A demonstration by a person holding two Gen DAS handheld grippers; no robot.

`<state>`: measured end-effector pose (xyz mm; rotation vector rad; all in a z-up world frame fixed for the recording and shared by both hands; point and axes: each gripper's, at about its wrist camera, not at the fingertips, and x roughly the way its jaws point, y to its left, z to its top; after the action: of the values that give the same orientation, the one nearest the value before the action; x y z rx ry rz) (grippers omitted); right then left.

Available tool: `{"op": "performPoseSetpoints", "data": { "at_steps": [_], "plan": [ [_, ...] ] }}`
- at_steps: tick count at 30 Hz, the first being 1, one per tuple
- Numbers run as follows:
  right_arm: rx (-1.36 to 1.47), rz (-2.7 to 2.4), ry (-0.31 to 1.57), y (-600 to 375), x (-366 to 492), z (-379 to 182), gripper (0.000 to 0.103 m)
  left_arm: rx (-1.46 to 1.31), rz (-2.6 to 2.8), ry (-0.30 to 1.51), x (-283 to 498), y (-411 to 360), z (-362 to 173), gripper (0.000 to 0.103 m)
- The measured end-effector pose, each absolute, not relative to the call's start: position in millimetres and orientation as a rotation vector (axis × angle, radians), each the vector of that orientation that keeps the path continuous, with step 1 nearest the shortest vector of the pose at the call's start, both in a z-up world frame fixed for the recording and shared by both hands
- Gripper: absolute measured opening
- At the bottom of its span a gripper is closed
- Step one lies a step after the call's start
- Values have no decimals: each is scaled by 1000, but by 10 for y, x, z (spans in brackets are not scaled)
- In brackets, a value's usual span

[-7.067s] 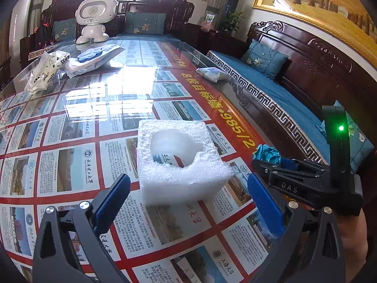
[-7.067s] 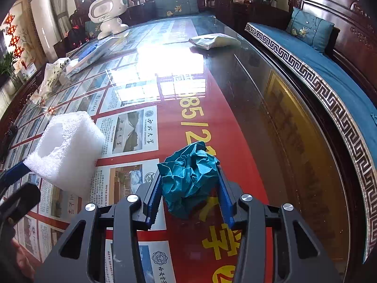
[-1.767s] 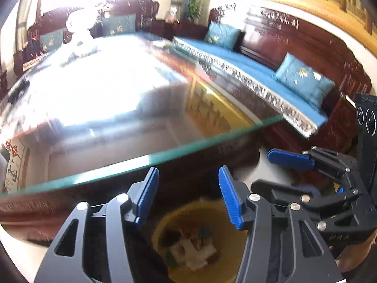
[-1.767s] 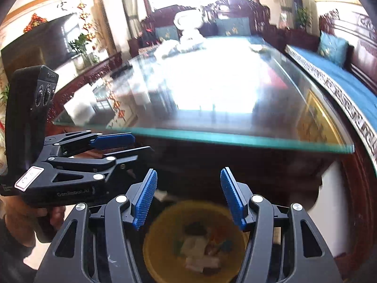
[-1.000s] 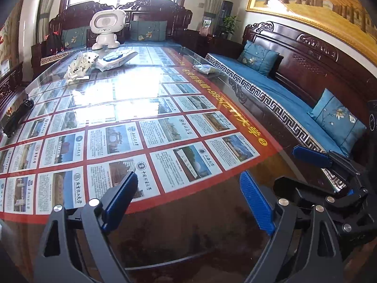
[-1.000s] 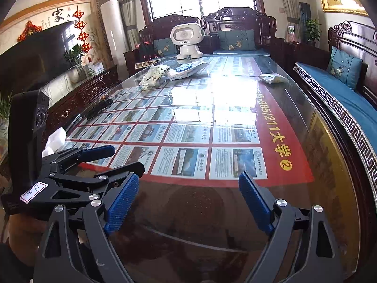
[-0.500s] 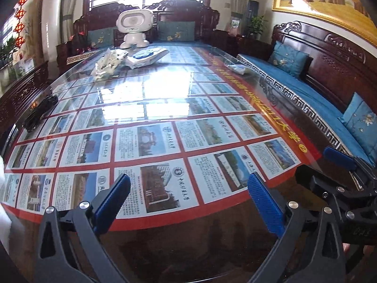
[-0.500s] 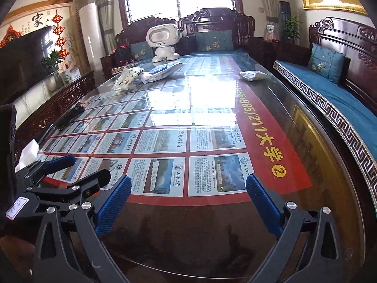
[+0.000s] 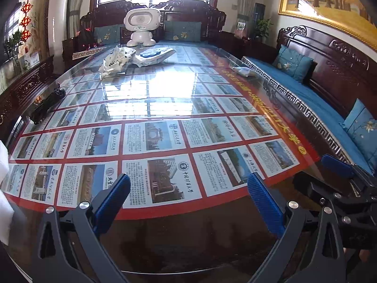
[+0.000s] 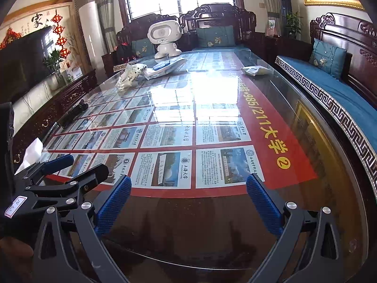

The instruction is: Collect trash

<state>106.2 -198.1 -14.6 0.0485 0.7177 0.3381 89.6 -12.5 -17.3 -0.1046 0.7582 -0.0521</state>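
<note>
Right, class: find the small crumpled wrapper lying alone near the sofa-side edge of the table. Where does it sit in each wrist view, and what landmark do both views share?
Left wrist view: the crumpled wrapper lies upper right of centre, at the table's right edge.
Right wrist view: the same wrapper sits upper right, above the yellow lettering.
Shared landmark: the white toy robot at the table's far end.

Home living room: carved wooden sofas (image 10: 339, 89) with cushions, glass-topped table (image 9: 179, 235), TV (image 10: 21, 63), framed painting (image 9: 329, 2).
</note>
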Motion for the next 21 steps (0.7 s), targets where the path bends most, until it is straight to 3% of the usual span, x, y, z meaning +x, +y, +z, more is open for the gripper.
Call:
{"op": "performPoseSetpoints", "data": {
  "at_steps": [21],
  "plan": [
    [40,370,692,-2039,1012,4,94,-96,-127,788,874,-201,-110,99]
  ]
}}
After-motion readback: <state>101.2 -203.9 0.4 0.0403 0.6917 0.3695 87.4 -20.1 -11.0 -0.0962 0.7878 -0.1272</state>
